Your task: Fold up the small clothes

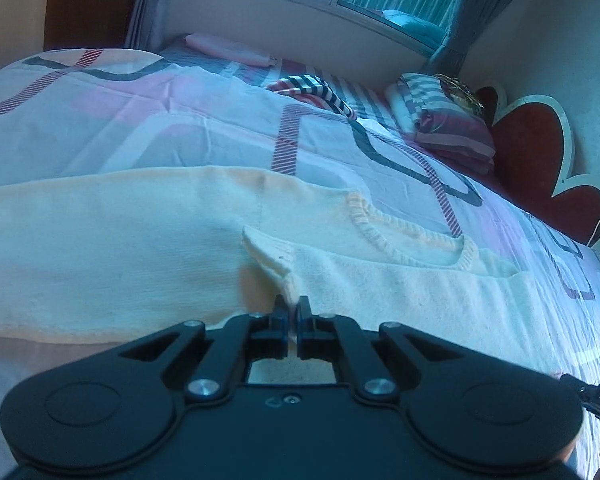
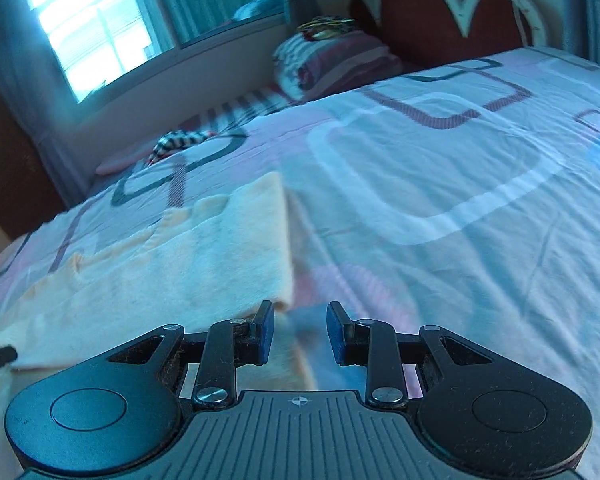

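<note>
A cream knitted sweater [image 1: 140,248] lies flat across the bed, its ribbed neckline [image 1: 412,236] to the right. My left gripper [image 1: 293,306] is shut on a raised pinch of the sweater's fabric [image 1: 272,264] near its middle. In the right wrist view the sweater [image 2: 172,264] lies to the left. My right gripper [image 2: 300,312] is open and empty, just past the sweater's right edge [image 2: 288,248], over the bedsheet.
The bed has a pink and white patterned sheet [image 2: 440,184]. Striped pillows [image 1: 444,120] and a striped garment [image 1: 312,90] lie near the red headboard [image 1: 532,152]. A folded pink cloth [image 1: 228,50] lies by the window wall. The right gripper's tip [image 1: 592,396] shows at the lower right.
</note>
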`<state>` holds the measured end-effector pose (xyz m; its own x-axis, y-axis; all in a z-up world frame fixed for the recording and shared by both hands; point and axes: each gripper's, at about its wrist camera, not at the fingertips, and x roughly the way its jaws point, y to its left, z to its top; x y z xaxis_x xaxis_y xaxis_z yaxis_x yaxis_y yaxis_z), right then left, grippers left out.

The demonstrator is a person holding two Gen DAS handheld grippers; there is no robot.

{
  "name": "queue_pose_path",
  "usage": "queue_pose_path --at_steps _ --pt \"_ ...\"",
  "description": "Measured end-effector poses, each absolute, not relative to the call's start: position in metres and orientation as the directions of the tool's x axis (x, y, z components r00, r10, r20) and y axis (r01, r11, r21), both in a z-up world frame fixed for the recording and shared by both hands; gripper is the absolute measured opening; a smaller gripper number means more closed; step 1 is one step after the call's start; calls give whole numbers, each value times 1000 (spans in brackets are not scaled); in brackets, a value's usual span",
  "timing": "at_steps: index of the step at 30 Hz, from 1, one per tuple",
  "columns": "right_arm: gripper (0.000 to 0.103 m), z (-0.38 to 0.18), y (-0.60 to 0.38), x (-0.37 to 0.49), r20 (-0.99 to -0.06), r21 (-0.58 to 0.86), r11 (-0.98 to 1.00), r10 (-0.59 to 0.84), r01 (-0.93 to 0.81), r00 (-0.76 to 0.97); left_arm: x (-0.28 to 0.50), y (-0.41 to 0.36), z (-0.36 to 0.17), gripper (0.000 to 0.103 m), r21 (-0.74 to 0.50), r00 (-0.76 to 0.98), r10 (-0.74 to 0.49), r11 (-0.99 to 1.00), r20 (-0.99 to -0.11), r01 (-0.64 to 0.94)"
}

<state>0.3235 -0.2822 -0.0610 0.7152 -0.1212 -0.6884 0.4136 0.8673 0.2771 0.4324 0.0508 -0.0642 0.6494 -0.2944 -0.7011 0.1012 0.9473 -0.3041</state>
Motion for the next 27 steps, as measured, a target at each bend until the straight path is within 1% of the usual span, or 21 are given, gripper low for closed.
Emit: queue_pose_path --at_steps 5,10,12,13,14,15,16,17,18,20,22,24,25,26,27 --pt "30 -67 -272 341 -719 210 897 -128 389 684 432 52 -66 3 -300 654 -288 949 -699 98" --pt "30 -74 -282 347 -742 150 896 -178 419 647 434 53 -72 3 -288 649 -278 953 -708 94" --pt "30 -71 -286 341 -733 155 892 -185 425 655 436 52 -75 5 -278 634 -278 955 -722 103" --pt "30 -67 -288 336 -717 168 890 -185 424 672 435 52 -74 12 -270 632 -274 957 -725 105" --pt "30 -62 -288 332 -700 177 890 -186 420 689 432 53 -70 24 -249 645 -252 963 -721 98" --pt "30 -57 -287 331 -683 180 893 -188 413 705 426 53 -66 32 -204 675 -207 975 -708 84" --pt "30 -53 -286 331 -668 182 898 -186 400 721 421 53 -60 55 -156 710 -157 985 -686 68" --pt "30 -50 -283 334 -657 184 906 -176 382 733 414 52 -54 66 -117 747 -121 991 -654 58" --pt "30 -48 -281 339 -650 185 913 -165 365 742 411 50 -49 65 -108 764 -126 991 -632 73" --pt "30 -49 -273 351 -652 194 926 -125 324 748 414 42 -46 52 -130 753 -181 983 -632 127" --pt "30 -52 -263 361 -654 197 939 -87 280 752 419 27 -50 47 -136 730 -228 974 -644 184" --pt "29 -61 -256 369 -676 179 950 -71 257 733 424 14 -61 48 -114 711 -227 972 -665 204" --pt "26 -66 -257 370 -693 158 950 -87 269 716 428 13 -68 49 -116 689 -222 973 -690 198" --pt "20 -72 -260 370 -710 129 946 -121 297 694 431 15 -77 49 -123 666 -218 974 -713 188" --pt "20 -75 -266 368 -716 108 939 -154 327 681 429 18 -77 49 -130 679 -230 972 -698 196"
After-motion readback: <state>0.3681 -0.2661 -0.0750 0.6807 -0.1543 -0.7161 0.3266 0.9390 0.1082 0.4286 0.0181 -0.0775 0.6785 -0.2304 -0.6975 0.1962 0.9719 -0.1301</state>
